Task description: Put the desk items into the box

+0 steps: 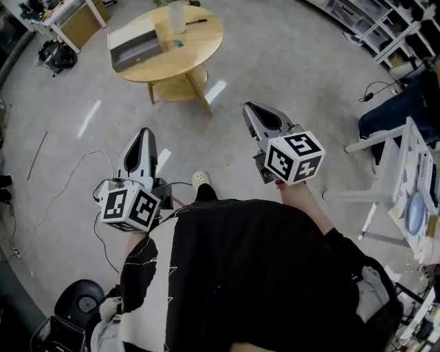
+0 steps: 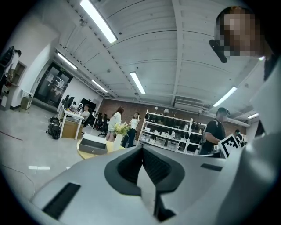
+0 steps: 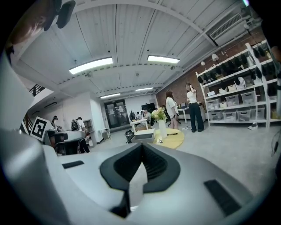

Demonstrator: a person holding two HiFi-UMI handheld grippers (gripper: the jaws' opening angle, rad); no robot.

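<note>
**Both grippers shut and empty, table not yet within reach**

Your left gripper [image 1: 145, 133] has its jaws pressed together with nothing between them; the left gripper view shows the dark pads meeting along one seam. Your right gripper [image 1: 248, 107] is the same: closed tight and carrying nothing. You hold both out ahead of your body, roughly level and side by side. That reads as a carrying posture for an approach, not a reach, since nothing sits near either tip.

The things you need are well ahead of you on the round wooden table [image 1: 203, 33]. The grey box [image 1: 135, 45] sits at its left edge with its open side up, so it is ready to receive. The desk items lie to the right of it: a dark pen [image 1: 196, 22] near the far rim and a small teal object [image 1: 178, 44] just beside the box. I cannot tell what that teal object is. A pale vase [image 1: 177, 15] stands between them, farther back, and the gripper views show flowers in it. I judge the task has not started, because every item is still on the tabletop.

Between you and the table is bare grey floor, with a thin cable [image 1: 69, 177] trailing at your left. Shelving and a white desk [image 1: 402, 155] stand to your right, and other people stand beyond the table.
</note>
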